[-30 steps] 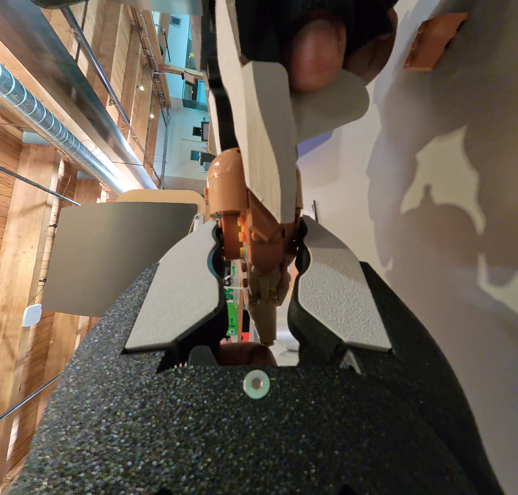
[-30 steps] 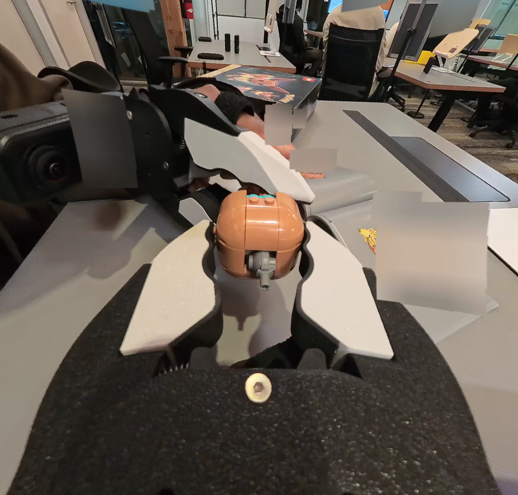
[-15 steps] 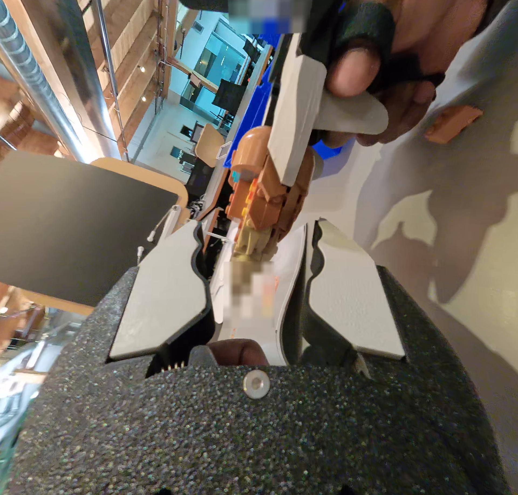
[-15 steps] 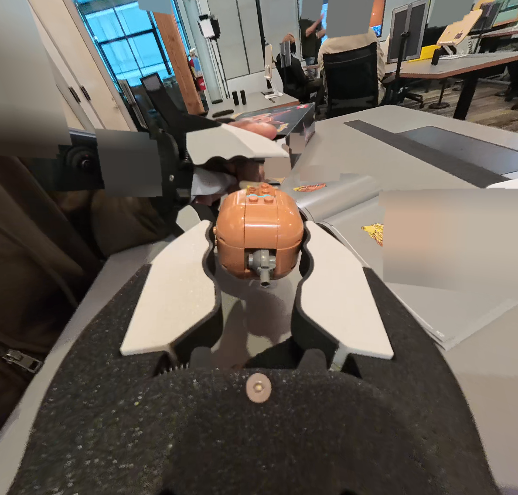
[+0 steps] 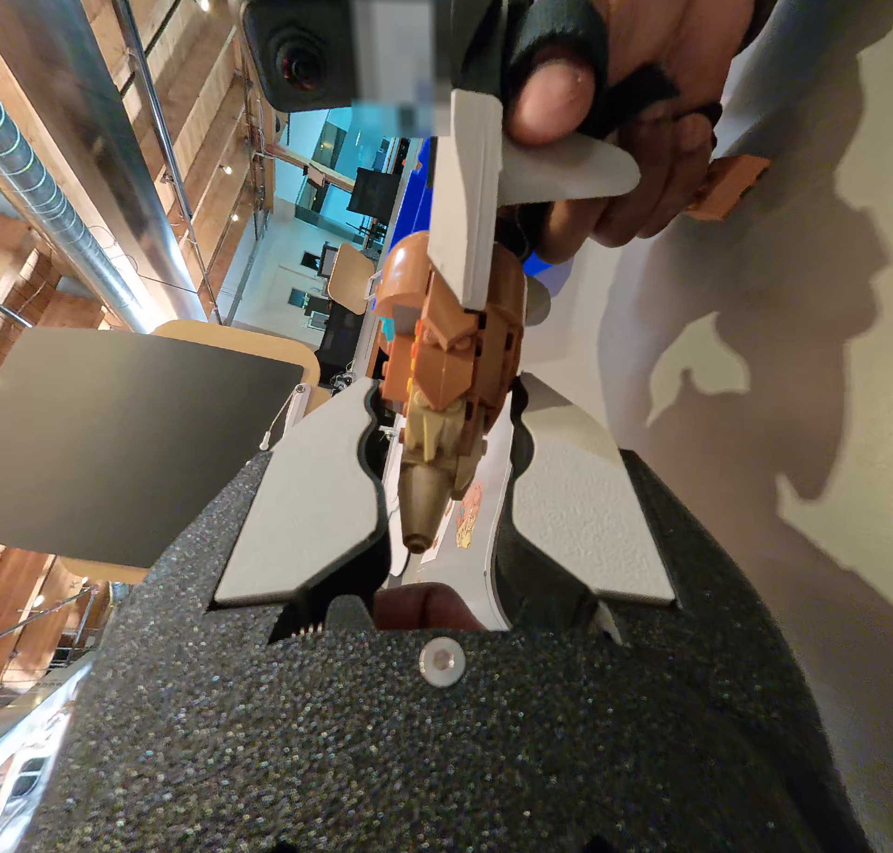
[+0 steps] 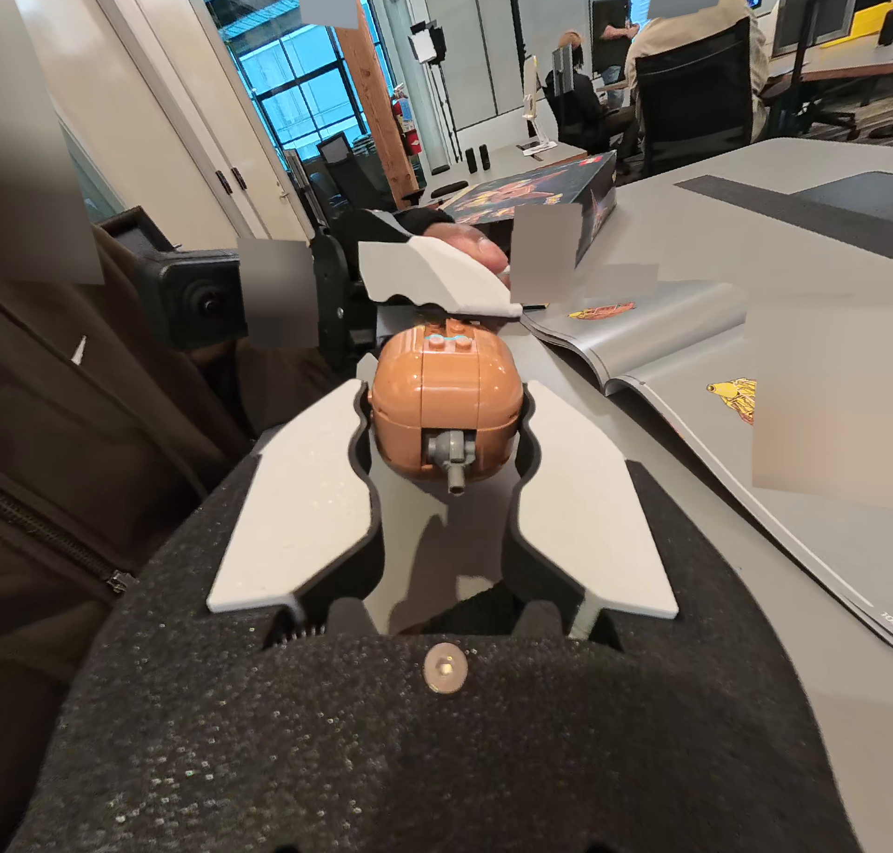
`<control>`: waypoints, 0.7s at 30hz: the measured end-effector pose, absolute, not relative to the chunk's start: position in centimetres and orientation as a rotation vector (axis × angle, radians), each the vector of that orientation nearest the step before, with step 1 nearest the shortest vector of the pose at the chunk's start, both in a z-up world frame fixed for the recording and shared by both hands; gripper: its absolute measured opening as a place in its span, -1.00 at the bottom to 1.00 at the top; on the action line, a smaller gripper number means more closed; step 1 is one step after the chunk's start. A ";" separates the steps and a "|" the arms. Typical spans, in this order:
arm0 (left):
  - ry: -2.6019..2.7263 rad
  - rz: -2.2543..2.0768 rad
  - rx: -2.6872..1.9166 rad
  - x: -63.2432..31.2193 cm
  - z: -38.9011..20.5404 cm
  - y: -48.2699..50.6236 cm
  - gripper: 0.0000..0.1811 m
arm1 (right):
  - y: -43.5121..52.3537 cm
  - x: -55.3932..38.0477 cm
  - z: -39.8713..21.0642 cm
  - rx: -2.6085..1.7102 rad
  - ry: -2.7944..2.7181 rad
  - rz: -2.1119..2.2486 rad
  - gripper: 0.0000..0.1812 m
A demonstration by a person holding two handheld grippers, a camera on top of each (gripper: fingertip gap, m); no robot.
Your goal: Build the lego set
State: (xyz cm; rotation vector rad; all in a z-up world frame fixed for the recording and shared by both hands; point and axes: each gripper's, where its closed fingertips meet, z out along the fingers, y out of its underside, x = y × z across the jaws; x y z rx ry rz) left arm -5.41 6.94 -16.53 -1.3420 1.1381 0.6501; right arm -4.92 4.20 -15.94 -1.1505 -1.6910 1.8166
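Holding the brown lego head up above the grey table, the right gripper squeezes it on both sides. The left gripper has its fingers on each side of the head's front part, near it, but I cannot tell if they touch. If both pull or twist too hard, I think the head could pop apart. Its round sides look smooth, so it might slip and fall. One loose brown piece lies on the table and could get bumped away.
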 end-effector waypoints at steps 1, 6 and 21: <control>1.148 0.653 -1.346 -5.4 -16.6 6.9 -0.43 | 4.2 -4.9 -16.1 -1.151 -1.698 1.812 -0.35; 1.193 0.668 -1.354 -5.5 -17.1 6.7 -0.44 | 4.0 -5.0 -16.6 -1.159 -1.732 1.787 -0.35; 1.054 -0.003 -1.757 -8.1 -21.4 4.4 -0.11 | 5.0 -5.0 -21.7 -1.104 -2.077 1.415 -0.35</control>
